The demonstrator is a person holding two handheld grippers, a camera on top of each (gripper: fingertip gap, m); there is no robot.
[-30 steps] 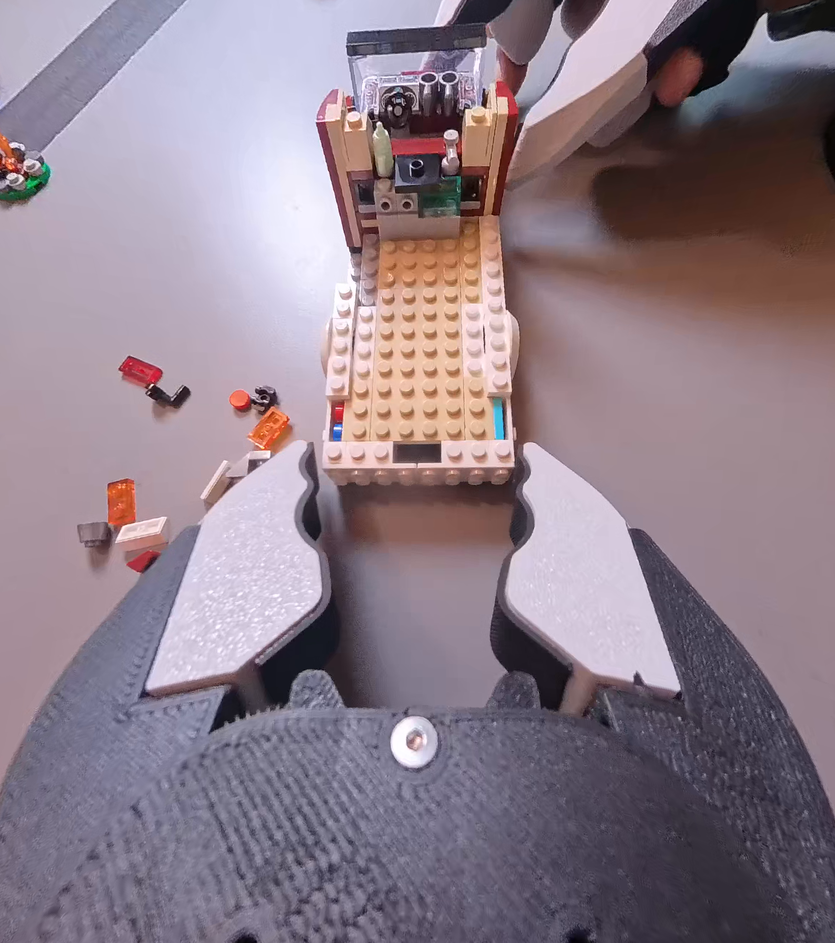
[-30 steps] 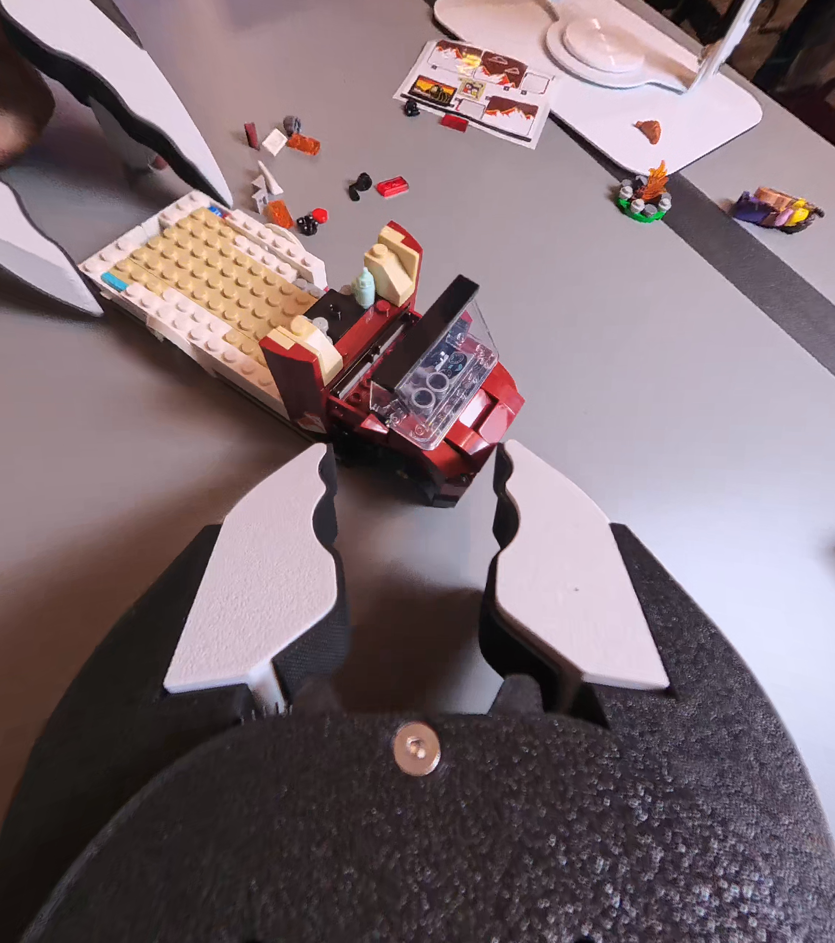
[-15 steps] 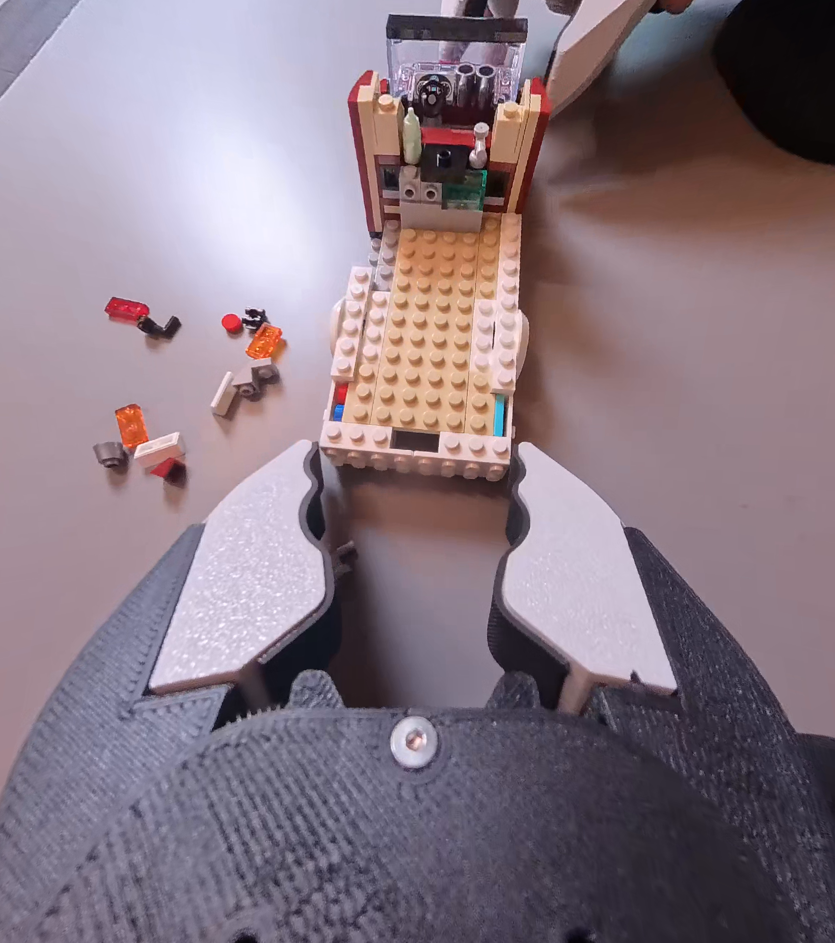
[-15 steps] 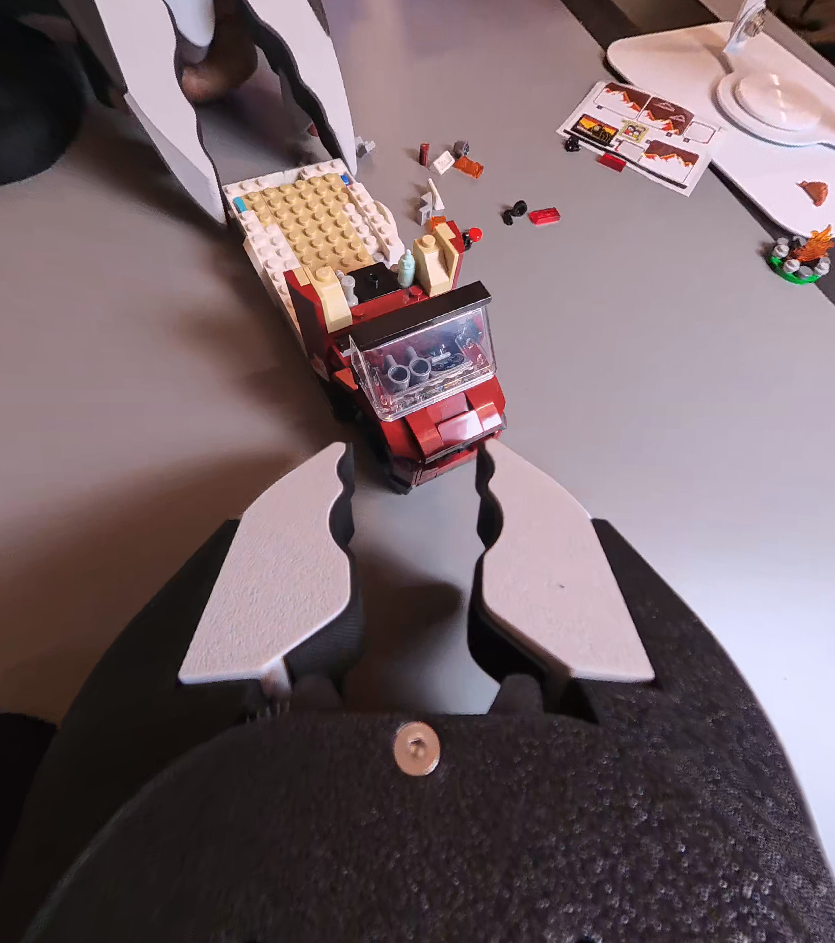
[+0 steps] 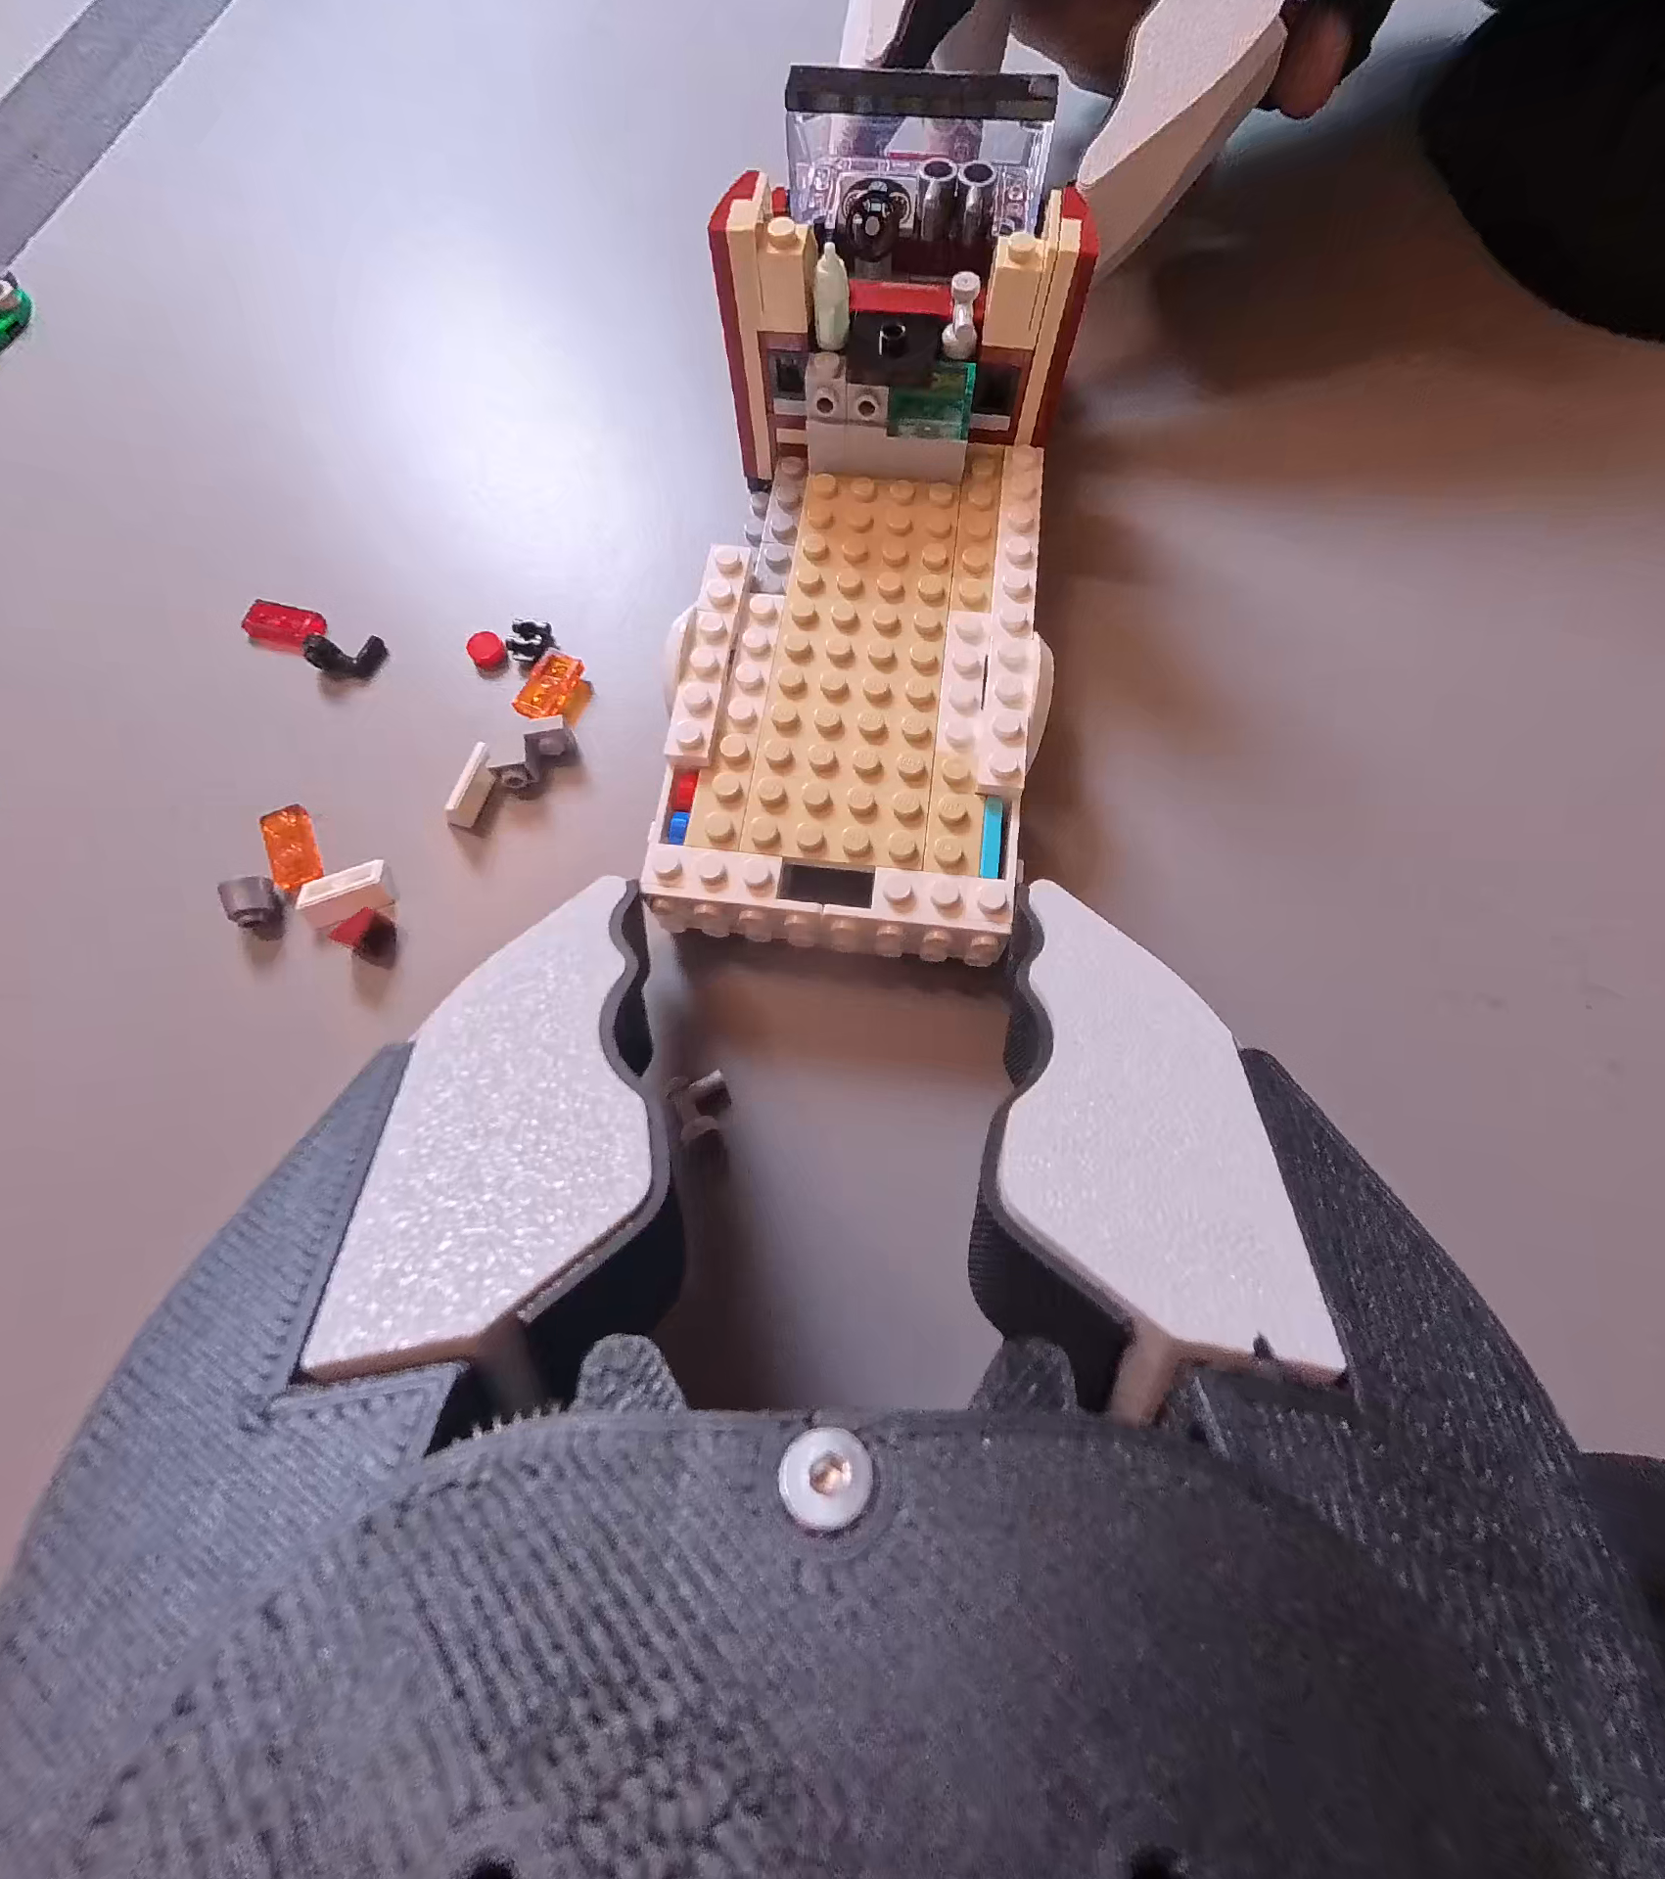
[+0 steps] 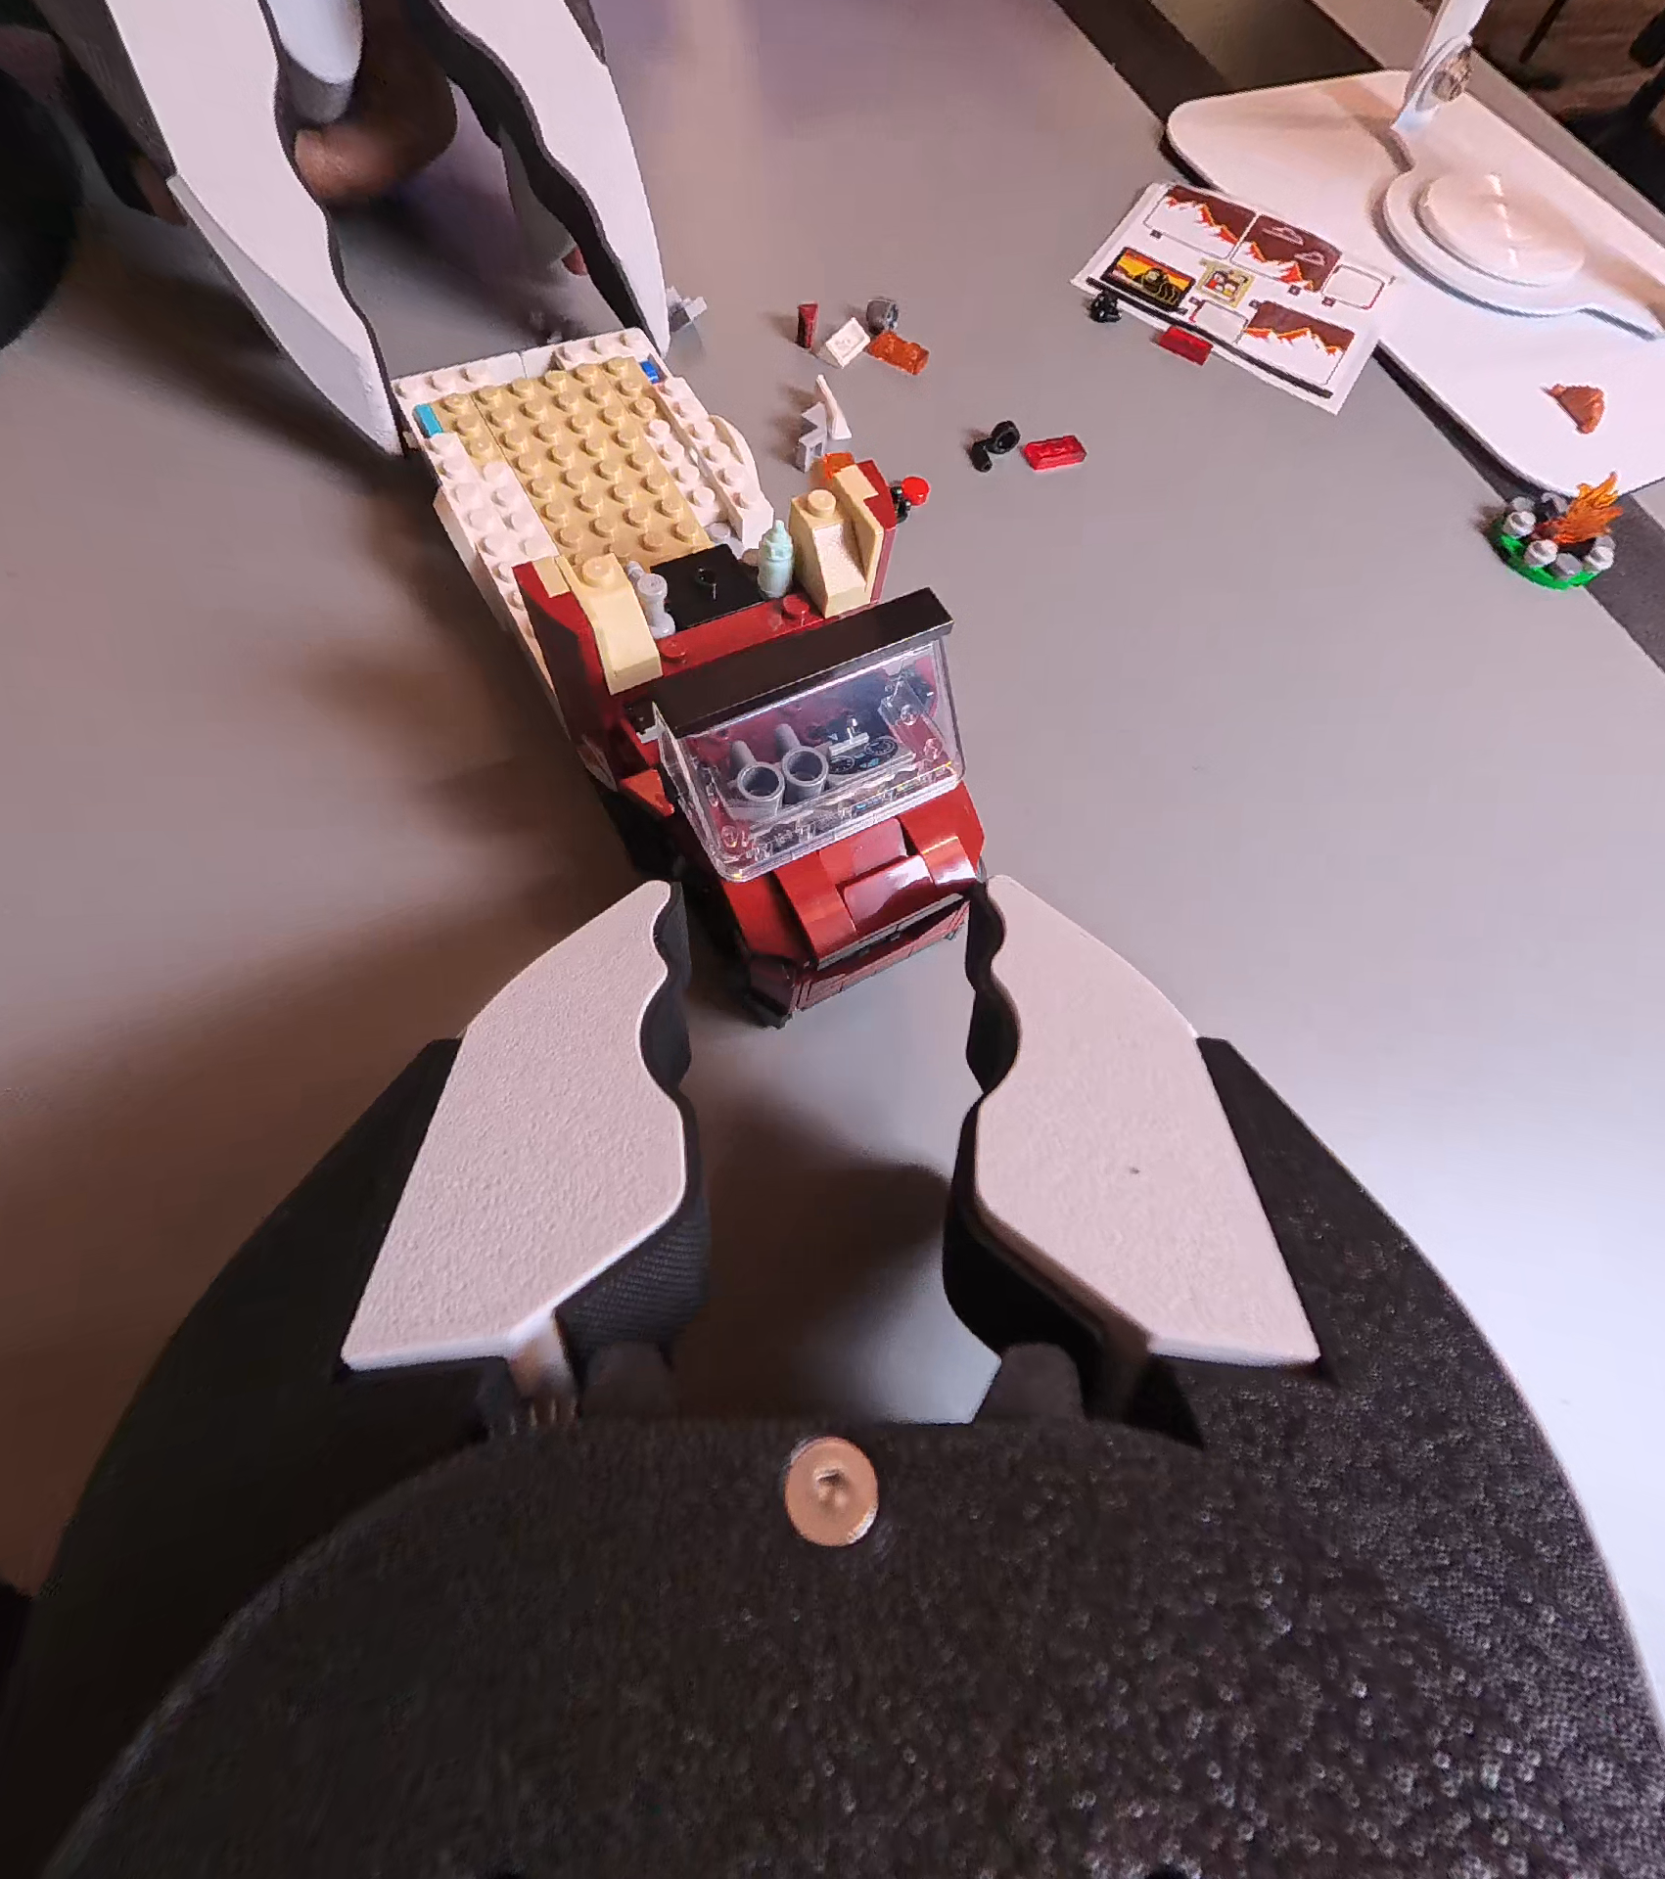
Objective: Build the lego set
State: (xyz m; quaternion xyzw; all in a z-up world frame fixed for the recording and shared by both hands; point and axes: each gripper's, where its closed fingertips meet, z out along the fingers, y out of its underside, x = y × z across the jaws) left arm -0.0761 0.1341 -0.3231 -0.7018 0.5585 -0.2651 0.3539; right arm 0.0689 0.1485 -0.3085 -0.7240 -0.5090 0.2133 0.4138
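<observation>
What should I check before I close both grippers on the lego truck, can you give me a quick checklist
1. Left gripper open and lined up with the white rear edge of the truck: ok.
2. Right gripper open at the dark red hood: ok, though the hood sits slightly off centre toward the right finger.
3. Fingers already touching the truck: cannot tell; they look close on both ends.
4. Small grey piece lying between the left gripper's fingers: not ok, it could get pinched.
5. Loose pieces clear of the truck's side: ok.
6. Truck sitting flat on the table: ok.
</observation>
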